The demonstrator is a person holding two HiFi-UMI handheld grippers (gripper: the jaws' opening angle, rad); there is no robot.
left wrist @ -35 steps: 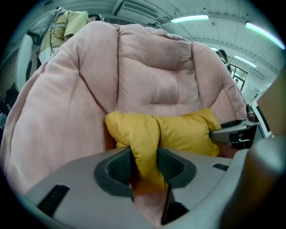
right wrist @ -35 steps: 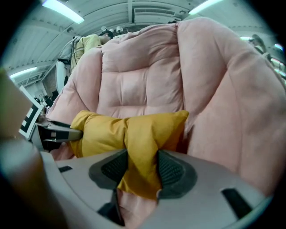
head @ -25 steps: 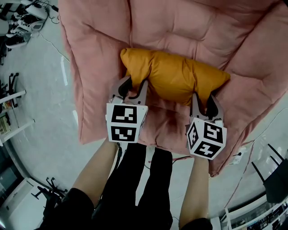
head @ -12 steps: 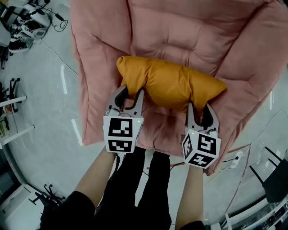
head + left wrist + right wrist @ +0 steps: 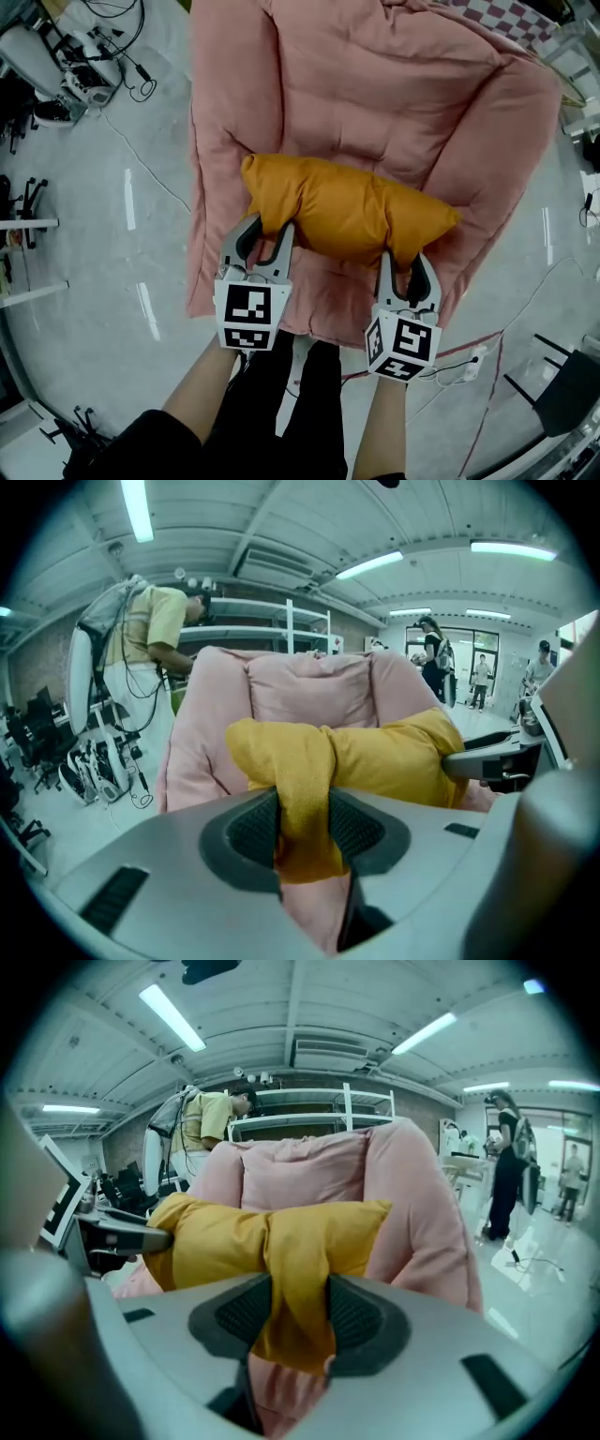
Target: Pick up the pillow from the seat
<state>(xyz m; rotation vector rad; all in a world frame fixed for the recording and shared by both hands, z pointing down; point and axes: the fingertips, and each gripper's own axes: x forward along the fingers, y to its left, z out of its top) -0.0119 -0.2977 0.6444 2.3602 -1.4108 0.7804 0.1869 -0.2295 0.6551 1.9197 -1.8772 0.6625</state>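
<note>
Jaws of the left gripper (image 5: 267,232) and right gripper (image 5: 403,264) pinch opposite ends of the orange pillow (image 5: 342,208), its long axis running crosswise between them over the pink seat (image 5: 375,84).

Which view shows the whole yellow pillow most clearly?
The head view: the pillow shows whole from above against the pink seat, with both ends visible. Each gripper view shows it from the side, with a pinched fold close up and its lower edge hidden.

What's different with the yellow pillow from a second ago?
The pillow has come back toward the person, nearer the front edge of the pink chair, as if being drawn off the seat. Nothing was grabbed or let go: the left gripper and right gripper stay clamped on the pillow's near edge. The pink chair itself looks unmoved.
</note>
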